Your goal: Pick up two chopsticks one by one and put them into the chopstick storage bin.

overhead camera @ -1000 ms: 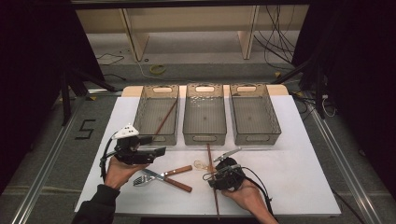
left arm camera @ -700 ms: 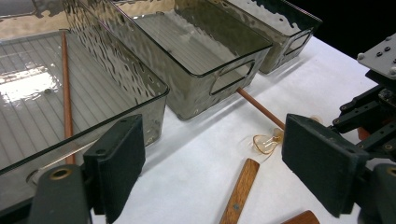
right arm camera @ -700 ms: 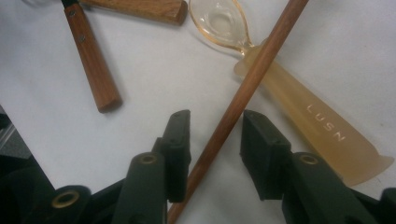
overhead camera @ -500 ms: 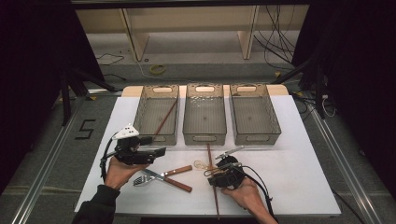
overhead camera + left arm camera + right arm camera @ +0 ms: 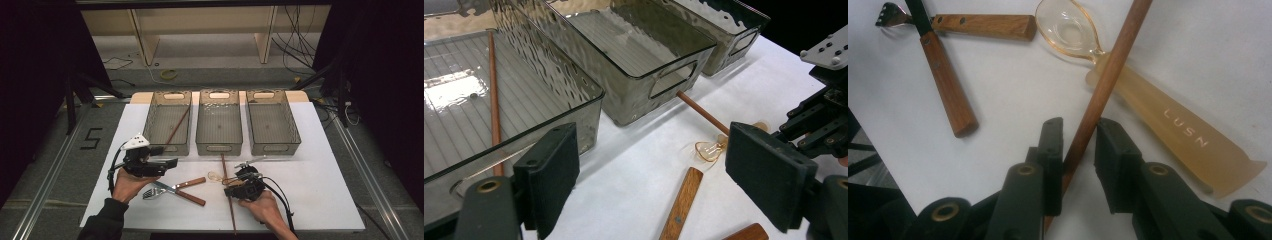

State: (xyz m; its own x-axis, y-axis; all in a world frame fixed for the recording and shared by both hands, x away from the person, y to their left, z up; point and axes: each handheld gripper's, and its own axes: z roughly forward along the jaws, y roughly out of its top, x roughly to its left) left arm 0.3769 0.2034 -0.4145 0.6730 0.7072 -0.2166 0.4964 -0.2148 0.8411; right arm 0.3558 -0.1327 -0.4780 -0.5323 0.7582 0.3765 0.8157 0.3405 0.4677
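Note:
A brown chopstick (image 5: 232,215) lies on the white table, crossing an amber plastic spoon (image 5: 216,176). My right gripper (image 5: 230,187) is low over it. In the right gripper view the chopstick (image 5: 1108,75) runs between the pads of that gripper (image 5: 1079,125). The jaws have just been closing. The left pad touches the stick and a thin gap remains at the right pad. The spoon (image 5: 1148,120) lies just beyond. My left gripper (image 5: 172,161) hovers open in front of the left bin (image 5: 165,95), with nothing between its pads (image 5: 549,175).
Three clear grey bins stand in a row; the left one holds another chopstick (image 5: 177,127), and the middle bin (image 5: 218,146) and right bin (image 5: 272,150) follow. A wooden-handled fork (image 5: 150,192) and knife (image 5: 192,199) lie crossed between the hands.
The right hand has edged slightly over the chopstick. The left gripper and the cutlery lie as before.

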